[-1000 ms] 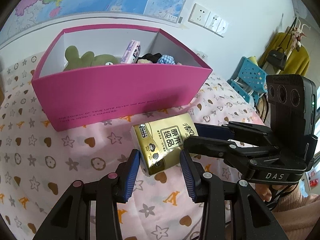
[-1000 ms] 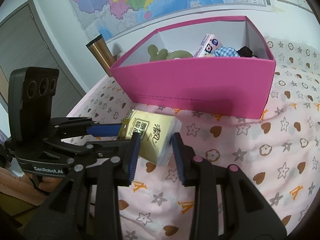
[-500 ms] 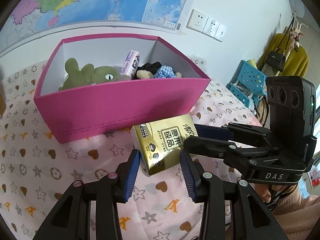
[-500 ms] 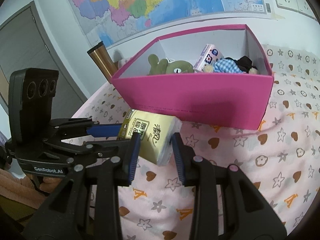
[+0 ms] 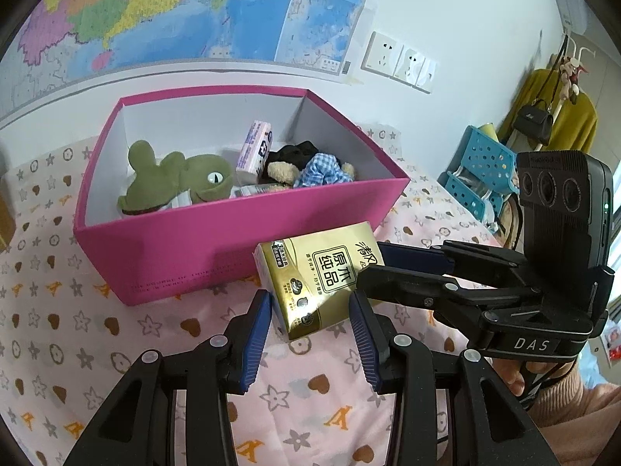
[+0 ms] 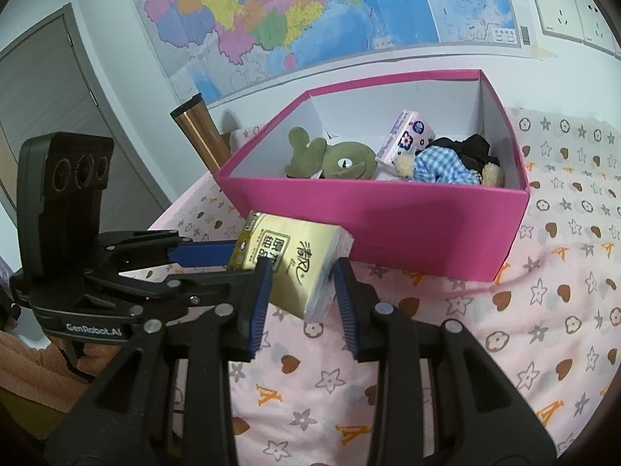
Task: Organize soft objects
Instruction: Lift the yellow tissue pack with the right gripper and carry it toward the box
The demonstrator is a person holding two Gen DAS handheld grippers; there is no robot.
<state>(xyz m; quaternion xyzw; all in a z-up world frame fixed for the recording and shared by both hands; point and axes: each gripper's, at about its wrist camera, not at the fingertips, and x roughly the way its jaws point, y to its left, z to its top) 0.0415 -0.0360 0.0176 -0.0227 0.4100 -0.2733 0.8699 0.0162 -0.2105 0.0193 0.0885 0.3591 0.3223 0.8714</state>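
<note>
A gold tissue pack [image 5: 322, 272] [image 6: 291, 260] hangs just above the pink patterned cloth, in front of the pink box [image 5: 174, 248] [image 6: 407, 225]. My left gripper [image 5: 308, 330] is shut on its near end. My right gripper [image 6: 300, 303] is shut on the other end and reaches in from the right in the left wrist view [image 5: 370, 266]. Inside the box lie a green plush [image 5: 174, 182] [image 6: 341, 161], a small pink tissue pack [image 5: 254, 151] [image 6: 407, 136] and a bear doll in blue check [image 5: 322, 167] [image 6: 446, 163].
A copper tumbler [image 6: 198, 132] stands left of the box by the wall. A blue plastic basket [image 5: 477, 171] and a rack with a yellow garment [image 5: 559, 124] are off to the right. A map [image 5: 194, 11] covers the wall behind.
Both grippers have risen a little with the gold pack between them. The box sits lower in both views and more of its inside shows. Neither grip has changed.
</note>
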